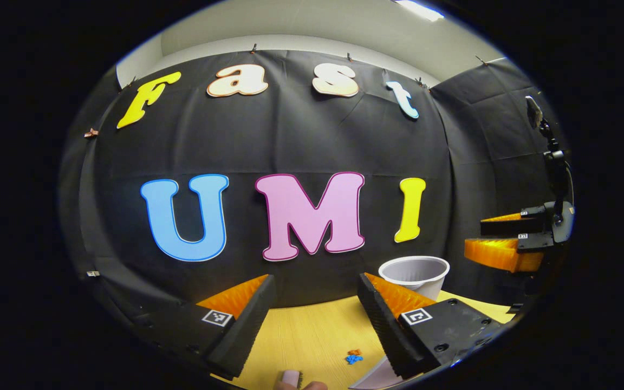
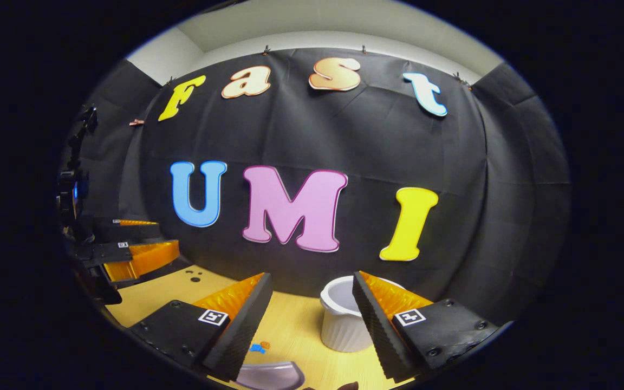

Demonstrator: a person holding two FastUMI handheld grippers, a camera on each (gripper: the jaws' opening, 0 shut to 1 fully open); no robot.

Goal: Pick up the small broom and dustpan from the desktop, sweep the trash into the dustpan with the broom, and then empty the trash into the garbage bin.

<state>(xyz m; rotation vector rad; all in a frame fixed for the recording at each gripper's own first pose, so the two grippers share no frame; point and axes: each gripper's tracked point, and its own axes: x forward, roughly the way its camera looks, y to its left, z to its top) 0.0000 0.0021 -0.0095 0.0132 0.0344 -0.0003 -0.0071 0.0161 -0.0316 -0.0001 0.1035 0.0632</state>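
white ribbed bin — upright, open-topped

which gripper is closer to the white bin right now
Right, by a judgement from the views. In the right gripper view the white bin sits just ahead of the open right gripper, partly behind one finger. From the open left gripper the bin sits farther back, off to the side.
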